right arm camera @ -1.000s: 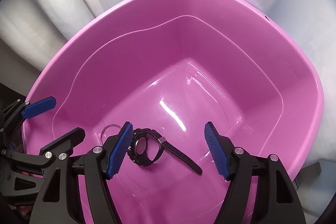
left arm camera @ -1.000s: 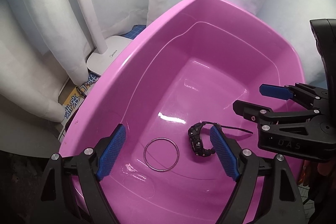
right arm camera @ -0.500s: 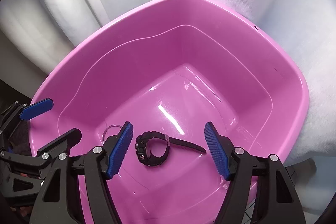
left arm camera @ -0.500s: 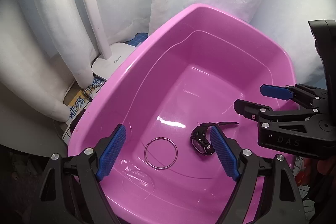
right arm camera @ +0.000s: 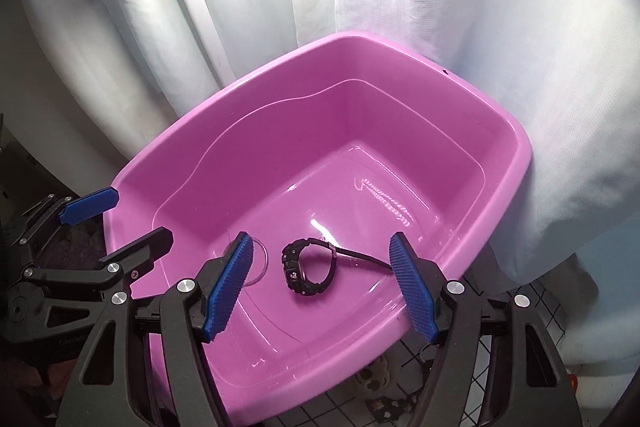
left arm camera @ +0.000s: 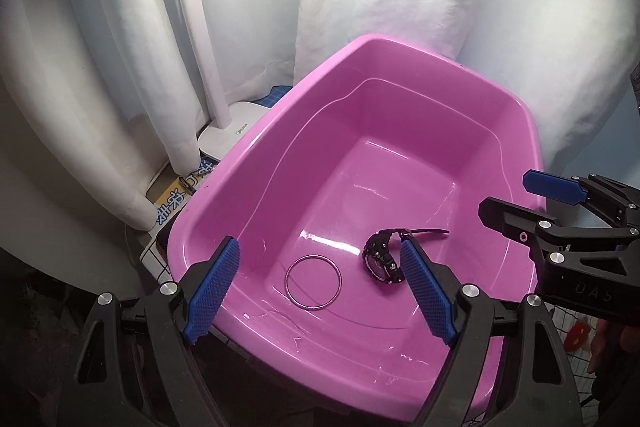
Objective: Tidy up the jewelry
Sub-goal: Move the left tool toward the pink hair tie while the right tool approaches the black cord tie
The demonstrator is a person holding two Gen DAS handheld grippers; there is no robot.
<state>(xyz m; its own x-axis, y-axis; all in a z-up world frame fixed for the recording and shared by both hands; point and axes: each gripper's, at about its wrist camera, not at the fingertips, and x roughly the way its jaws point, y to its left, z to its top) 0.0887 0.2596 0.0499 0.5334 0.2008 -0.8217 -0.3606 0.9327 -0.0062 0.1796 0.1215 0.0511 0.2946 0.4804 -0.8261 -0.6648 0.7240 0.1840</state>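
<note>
A pink plastic tub (left arm camera: 256,147) (right arm camera: 168,151) holds a black wristwatch (left arm camera: 382,259) (right arm camera: 308,267) and a thin metal bangle (left arm camera: 314,281) on its floor. In the right wrist view the bangle (right arm camera: 260,267) is partly hidden behind a finger. My left gripper (left arm camera: 320,287) is open and empty, above the tub's near rim. My right gripper (right arm camera: 324,287) is open and empty, above the tub's near side; it also shows at the right of the left wrist view (left arm camera: 532,203). The left gripper shows at the left of the right wrist view (right arm camera: 120,219).
White curtains (left arm camera: 120,47) hang behind the tub. A white lamp base (left arm camera: 232,131) with its pole stands left of the tub, next to a printed box (left arm camera: 176,195). A wire grid (right arm camera: 440,387) lies under the tub's right side.
Both grippers have pulled back and up from the tub, so it looks smaller and farther. The watch and bangle lie where they were.
</note>
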